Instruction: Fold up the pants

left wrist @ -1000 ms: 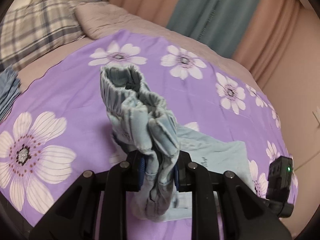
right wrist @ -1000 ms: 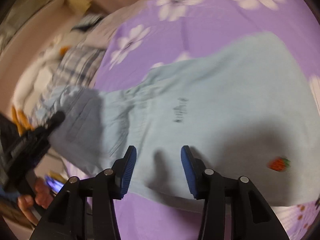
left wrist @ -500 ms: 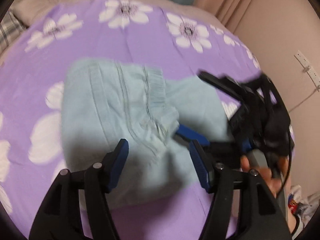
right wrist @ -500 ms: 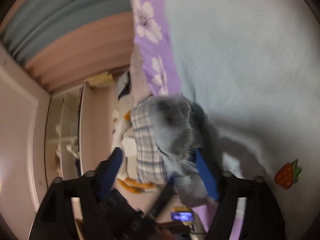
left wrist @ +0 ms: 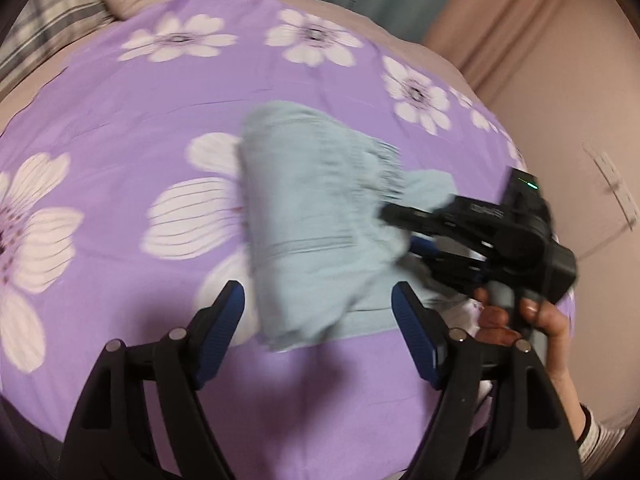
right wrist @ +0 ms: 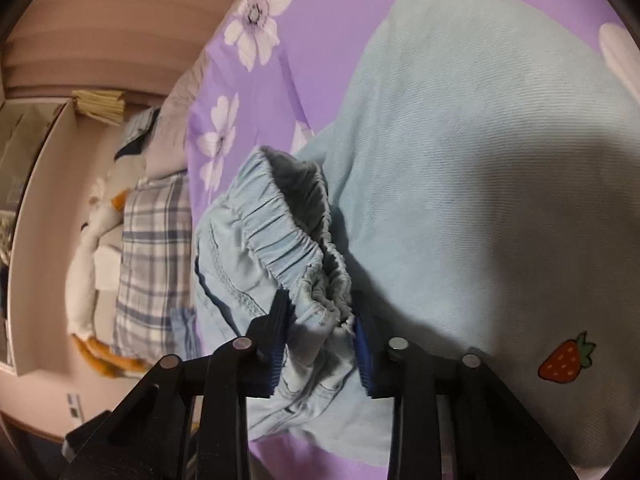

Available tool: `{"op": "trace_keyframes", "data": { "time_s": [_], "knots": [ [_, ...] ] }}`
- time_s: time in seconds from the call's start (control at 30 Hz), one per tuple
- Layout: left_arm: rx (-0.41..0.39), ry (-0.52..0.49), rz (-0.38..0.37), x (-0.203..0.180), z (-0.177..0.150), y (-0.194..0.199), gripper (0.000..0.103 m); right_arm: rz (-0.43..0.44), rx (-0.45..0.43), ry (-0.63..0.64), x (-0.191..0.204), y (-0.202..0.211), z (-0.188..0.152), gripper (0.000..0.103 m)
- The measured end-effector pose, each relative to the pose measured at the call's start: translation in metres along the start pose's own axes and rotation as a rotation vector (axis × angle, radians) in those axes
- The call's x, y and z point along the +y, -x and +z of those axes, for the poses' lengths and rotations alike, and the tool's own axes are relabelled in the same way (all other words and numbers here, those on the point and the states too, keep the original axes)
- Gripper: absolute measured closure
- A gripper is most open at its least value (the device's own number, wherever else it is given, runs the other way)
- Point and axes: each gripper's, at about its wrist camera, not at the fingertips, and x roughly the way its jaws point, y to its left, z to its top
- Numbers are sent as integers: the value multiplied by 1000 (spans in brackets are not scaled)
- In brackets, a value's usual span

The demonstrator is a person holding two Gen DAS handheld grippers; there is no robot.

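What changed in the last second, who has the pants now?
The left tool let go of the waistband and is opening; the pants now lie on the bedspread. The right tool took the waistband and is closing on it. Bedspread unchanged.

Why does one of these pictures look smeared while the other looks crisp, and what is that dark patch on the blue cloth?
Left wrist view: motion blur smears the pants and bedsheet. Right wrist view: sharp, the waistband crisp; the dark patch is a shadow cast on the cloth. Both views curve at the edges from the fisheye lens.
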Motion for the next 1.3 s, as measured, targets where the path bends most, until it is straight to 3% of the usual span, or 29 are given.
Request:
{"op": "trace_keyframes", "data": {
  "time_s": [0.13, 0.3, 0.47, 0.57, 0.73, 0.77, 0.83, 0.97, 1.0, 1.1, 1.2, 1.3],
  "knots": [
    [3, 73, 21, 22, -4, 5, 27, -33, -81, 101, 20, 20, 1, 75],
    [19, 111, 21, 30, -7, -1, 27, -35, -204, 194, 17, 87, 7, 75],
    [65, 96, 17, 25, -2, -25, 27, -162, -228, 80, -36, 95, 14, 75],
    [80, 96, -5, 20, 12, -38, 27, -166, -151, -8, -67, 75, 20, 75],
    [3, 57, -54, 4, 43, -39, 29, -217, -170, 91, -63, 74, 23, 72],
    [-14, 63, -73, 2, 50, -40, 31, -222, -166, 103, -61, 76, 23, 70],
    [-34, 67, -80, -1, 61, -40, 49, -239, -171, 115, -57, 87, 19, 62],
    [-17, 63, -144, -6, 86, -55, 80, -418, -334, 289, -25, 119, -4, 56],
    [-5, 55, -148, -7, 90, -59, 88, -423, -356, 342, -16, 123, -9, 56],
    [23, 34, -150, -12, 101, -77, 90, -330, -323, 492, 12, 113, -28, 57],
    [56, 9, -143, -13, 105, -95, 90, -282, -224, 612, 34, 72, -43, 88],
    [97, 3, -94, -7, 108, -120, 91, -247, -150, 642, 41, 40, -49, 89]
  ]
}}
